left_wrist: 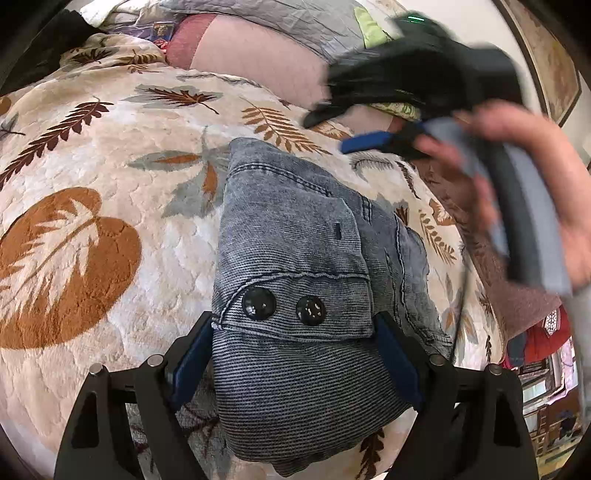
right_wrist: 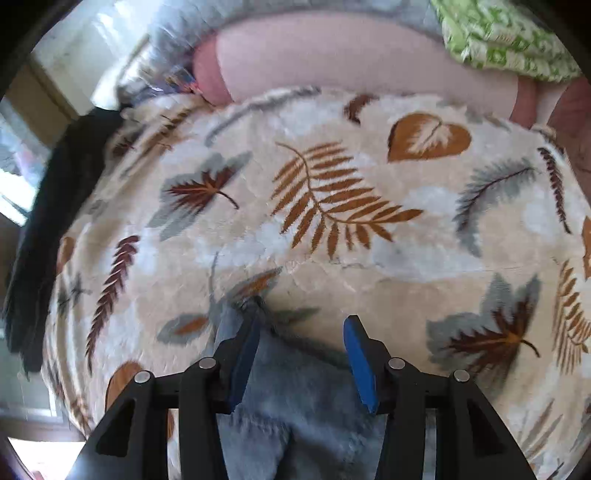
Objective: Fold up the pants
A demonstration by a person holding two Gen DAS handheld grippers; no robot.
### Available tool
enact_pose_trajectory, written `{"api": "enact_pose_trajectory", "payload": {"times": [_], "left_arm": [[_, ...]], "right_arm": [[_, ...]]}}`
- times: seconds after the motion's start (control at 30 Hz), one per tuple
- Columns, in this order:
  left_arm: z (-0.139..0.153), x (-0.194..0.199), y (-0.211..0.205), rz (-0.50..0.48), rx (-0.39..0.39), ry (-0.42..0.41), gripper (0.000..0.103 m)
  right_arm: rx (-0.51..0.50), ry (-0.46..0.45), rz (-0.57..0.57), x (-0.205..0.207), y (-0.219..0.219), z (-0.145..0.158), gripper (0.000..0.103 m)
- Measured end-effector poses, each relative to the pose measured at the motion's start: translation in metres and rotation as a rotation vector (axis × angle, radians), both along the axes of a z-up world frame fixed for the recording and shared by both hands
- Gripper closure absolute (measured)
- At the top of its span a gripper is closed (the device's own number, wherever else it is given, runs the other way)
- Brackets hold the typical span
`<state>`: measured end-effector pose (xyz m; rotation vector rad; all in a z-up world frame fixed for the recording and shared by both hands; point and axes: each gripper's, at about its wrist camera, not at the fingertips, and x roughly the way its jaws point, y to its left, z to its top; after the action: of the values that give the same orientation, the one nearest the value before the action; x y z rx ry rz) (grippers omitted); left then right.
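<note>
Grey-blue denim pants lie folded into a thick bundle on the bed, the waistband flap with two black buttons facing me. My left gripper straddles that near end, and both blue pads sit against the sides of the bundle. My right gripper, blurred and held by a hand, hovers above the blanket beyond the far right of the pants. In the right wrist view the right gripper stands partly open over a blurred edge of the pants; its right pad is apart from the cloth.
A cream blanket with brown and grey leaves covers the bed. A pink pillow and a green patterned cloth lie at the far end. A dark garment hangs at the left edge, and red fabric sits off the right side.
</note>
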<state>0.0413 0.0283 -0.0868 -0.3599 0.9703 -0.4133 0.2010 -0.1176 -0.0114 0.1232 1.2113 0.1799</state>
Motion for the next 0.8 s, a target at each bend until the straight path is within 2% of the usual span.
{"api": "enact_pose_trajectory", "payload": {"times": [0.03,0.07,0.2,0.27,0.3,0.33,0.4,0.43,0.47,0.5,0.57,0.6,0.63,0.67,0.7,0.77,0.8], "left_arm": [[0.001,-0.002,0.003,0.007,-0.006,-0.004,0.018],[0.004,-0.003,0.008,0.019,-0.014,-0.016,0.018],[0.021,-0.014,0.032,0.088,-0.056,-0.100,0.018],[0.023,-0.015,0.037,0.113,-0.059,-0.118,0.018],[0.021,-0.014,0.037,0.113,-0.048,-0.108,0.018],[0.016,-0.011,0.034,0.097,-0.027,-0.081,0.018],[0.003,-0.007,0.023,0.068,0.033,-0.023,0.018],[0.003,-0.011,0.022,0.073,0.037,-0.032,0.018],[0.008,-0.017,0.024,0.090,0.037,-0.069,0.018],[0.019,-0.025,0.028,0.118,0.041,-0.143,0.018],[0.031,-0.039,0.034,0.155,0.065,-0.242,0.018],[0.030,-0.037,0.035,0.157,0.083,-0.236,0.018],[0.018,-0.029,0.031,0.127,0.105,-0.169,0.017],[0.002,-0.020,0.023,0.089,0.141,-0.076,0.017],[-0.009,-0.017,0.020,0.094,0.150,-0.037,0.017],[0.006,-0.024,0.022,0.107,0.152,-0.101,0.017],[0.016,-0.030,0.023,0.107,0.139,-0.160,0.017]], "right_arm": [[0.033,-0.002,0.011,-0.016,-0.010,0.004,0.047],[0.043,-0.004,0.018,-0.015,-0.005,0.002,0.045],[0.071,-0.001,-0.006,-0.071,-0.043,-0.011,0.043],[0.002,0.068,-0.012,-0.091,-0.057,-0.041,0.034],[-0.002,0.100,0.014,-0.099,-0.064,-0.058,0.034],[0.025,0.059,0.015,-0.105,-0.069,-0.054,0.034],[0.029,0.050,0.002,-0.110,-0.072,-0.042,0.034],[0.046,0.009,-0.013,-0.116,-0.075,-0.029,0.034],[0.056,-0.025,-0.015,-0.121,-0.077,-0.020,0.034],[0.066,-0.052,-0.011,-0.128,-0.078,-0.014,0.034],[0.086,-0.068,-0.001,-0.148,-0.079,-0.017,0.024],[0.048,-0.014,0.021,-0.157,-0.076,-0.036,0.023],[0.021,0.043,0.053,-0.160,-0.074,-0.057,0.021],[0.042,0.009,0.054,-0.165,-0.077,-0.062,0.020],[0.054,-0.021,0.040,-0.168,-0.080,-0.059,0.020],[0.054,-0.006,0.014,-0.165,-0.082,-0.047,0.020],[0.054,-0.037,-0.001,-0.166,-0.083,-0.037,0.020]]}}
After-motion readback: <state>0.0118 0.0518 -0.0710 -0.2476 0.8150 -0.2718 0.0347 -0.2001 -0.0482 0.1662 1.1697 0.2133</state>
